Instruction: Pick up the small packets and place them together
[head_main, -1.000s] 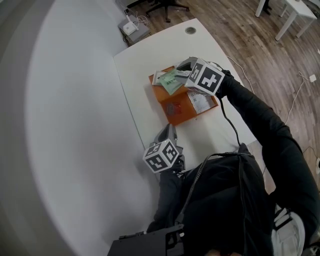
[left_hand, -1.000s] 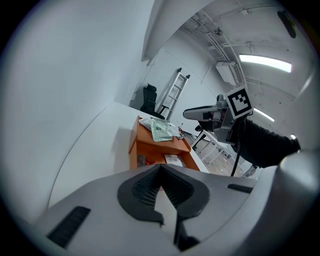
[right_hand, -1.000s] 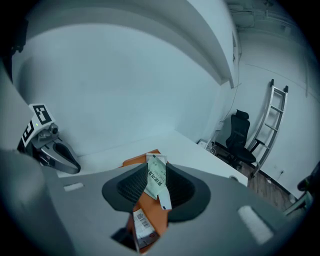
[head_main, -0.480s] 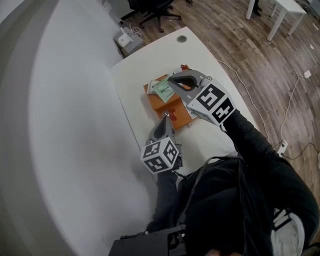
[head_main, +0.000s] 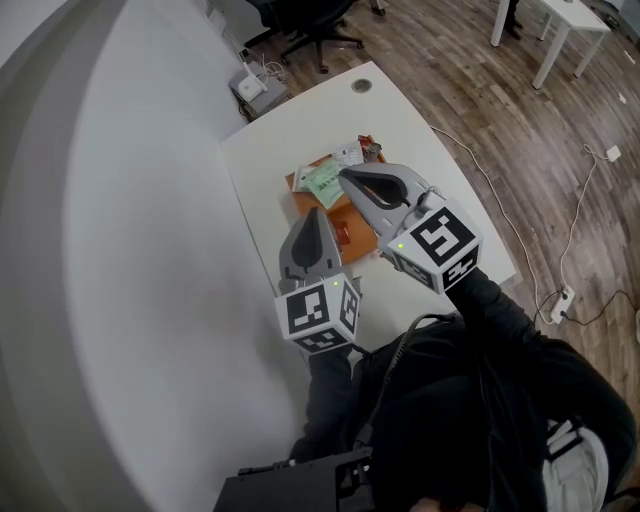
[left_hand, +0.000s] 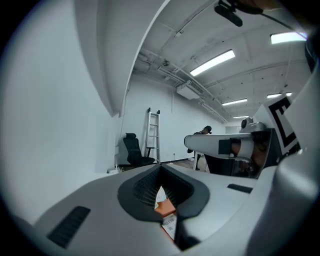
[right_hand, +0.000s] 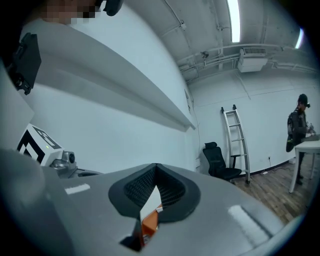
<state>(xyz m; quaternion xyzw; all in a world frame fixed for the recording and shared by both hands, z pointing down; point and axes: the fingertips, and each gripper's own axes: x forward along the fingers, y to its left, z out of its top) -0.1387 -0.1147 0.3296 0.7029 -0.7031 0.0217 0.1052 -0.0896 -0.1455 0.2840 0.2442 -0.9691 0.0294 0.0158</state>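
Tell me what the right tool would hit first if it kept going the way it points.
Probably the white wall: the right tool points level, and only that wall shows past its tips. The black office chair stands right of that line. Depth is unclear.

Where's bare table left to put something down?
Far end of the table, between the cable grommet and the orange mat. Also the strip between the mat and the table's right edge. Crowded: the mat, piled with packets.
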